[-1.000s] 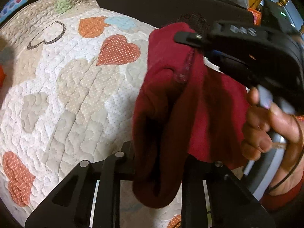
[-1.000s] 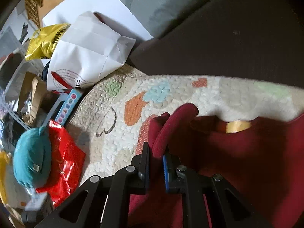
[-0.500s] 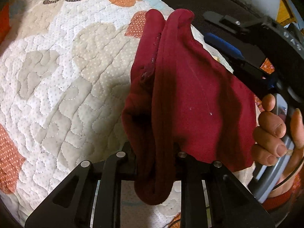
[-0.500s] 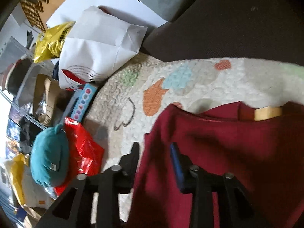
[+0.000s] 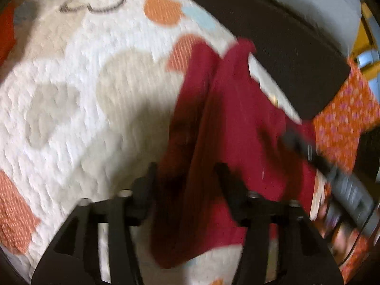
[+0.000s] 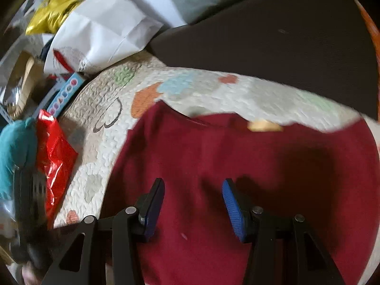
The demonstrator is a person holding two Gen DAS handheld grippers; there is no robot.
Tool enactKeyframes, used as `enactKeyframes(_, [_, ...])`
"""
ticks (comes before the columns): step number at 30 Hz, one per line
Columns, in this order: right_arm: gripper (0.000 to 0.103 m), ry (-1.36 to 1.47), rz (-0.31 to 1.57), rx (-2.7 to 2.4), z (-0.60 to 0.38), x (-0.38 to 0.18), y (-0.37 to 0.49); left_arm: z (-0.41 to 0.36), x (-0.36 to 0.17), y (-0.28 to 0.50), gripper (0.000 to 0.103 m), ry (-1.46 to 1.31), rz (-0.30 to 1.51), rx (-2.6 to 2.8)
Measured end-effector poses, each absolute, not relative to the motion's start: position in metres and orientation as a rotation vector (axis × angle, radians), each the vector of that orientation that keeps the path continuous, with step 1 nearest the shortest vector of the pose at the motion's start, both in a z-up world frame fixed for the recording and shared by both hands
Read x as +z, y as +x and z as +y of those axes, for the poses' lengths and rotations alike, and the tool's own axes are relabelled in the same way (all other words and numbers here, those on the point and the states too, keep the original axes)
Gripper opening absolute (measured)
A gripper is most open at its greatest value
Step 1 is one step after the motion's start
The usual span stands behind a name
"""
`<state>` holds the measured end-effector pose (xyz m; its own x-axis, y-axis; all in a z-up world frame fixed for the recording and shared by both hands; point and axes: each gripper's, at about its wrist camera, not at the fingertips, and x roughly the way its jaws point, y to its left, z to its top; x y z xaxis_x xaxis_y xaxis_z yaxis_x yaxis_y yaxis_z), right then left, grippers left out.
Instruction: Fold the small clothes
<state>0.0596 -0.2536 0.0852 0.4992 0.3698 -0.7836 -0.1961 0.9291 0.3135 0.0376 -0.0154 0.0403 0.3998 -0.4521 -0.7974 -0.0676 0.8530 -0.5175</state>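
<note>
Both grippers — left gripper point(image 5: 186, 178), right gripper point(image 6: 193, 204) — spread wide over red garment point(image 6: 237, 161), bare quilt point(image 5: 95, 99) leftward.

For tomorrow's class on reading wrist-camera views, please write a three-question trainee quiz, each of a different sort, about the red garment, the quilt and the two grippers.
1. True or false: the right gripper has its jaws spread apart above the red garment.
2. What pattern decorates the quilt?
A) hearts B) stripes C) stars
3. Fill in: cloth passes between the fingers of the ___ gripper.

Key: 1 true; 2 A; 3 left
</note>
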Motion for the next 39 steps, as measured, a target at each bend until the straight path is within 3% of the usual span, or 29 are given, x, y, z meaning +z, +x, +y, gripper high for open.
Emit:
enactKeyframes(8, [0.049,0.282,0.937,0.338,-0.302,0.089,0.035,-0.018,0.023,0.082,0.07,-0.526,1.16,-0.313])
enactKeyframes(9, [0.045,0.275,0.917,0.327,-0.305,0.092,0.032,-0.018,0.02,0.082,0.068,-0.53,1.168,-0.315])
enactKeyframes(10, [0.035,0.263,0.905,0.316,-0.304,0.094,0.033,-0.017,0.019,0.081,0.063,-0.531,1.168,-0.32])
enactKeyframes(12, [0.021,0.183,0.892,0.284,-0.3,0.097,0.035,-0.02,0.02,0.078,0.044,-0.47,1.164,-0.315])
enactKeyframes(13, [0.015,0.15,0.896,0.267,-0.298,0.096,0.039,-0.023,0.021,0.078,0.041,-0.455,1.163,-0.321])
enactKeyframes(15, [0.015,0.159,0.903,0.249,-0.301,0.088,0.052,-0.028,0.024,0.078,0.031,-0.454,1.16,-0.336])
enactKeyframes(18, [0.015,0.206,0.949,0.243,-0.306,0.065,0.079,-0.043,0.028,0.08,0.026,-0.437,1.149,-0.355])
enactKeyframes(21, [0.012,0.248,0.979,0.213,-0.311,0.043,0.102,-0.046,0.027,0.082,0.026,-0.436,1.152,-0.367])
enactKeyframes(27, [0.012,0.254,0.923,0.27,-0.32,0.072,0.052,-0.045,0.024,0.086,0.026,-0.454,1.167,-0.366])
enactKeyframes(31, [0.012,0.214,0.989,0.276,-0.319,0.034,0.021,-0.046,0.03,0.082,0.025,-0.458,1.16,-0.362])
enactKeyframes(35, [0.012,0.382,0.944,0.305,-0.342,0.043,0.016,-0.058,0.058,0.066,0.024,-0.451,1.131,-0.398])
enactKeyframes(39, [0.013,0.356,0.896,0.293,-0.355,0.059,0.006,-0.088,0.09,0.053,0.023,-0.417,1.114,-0.431])
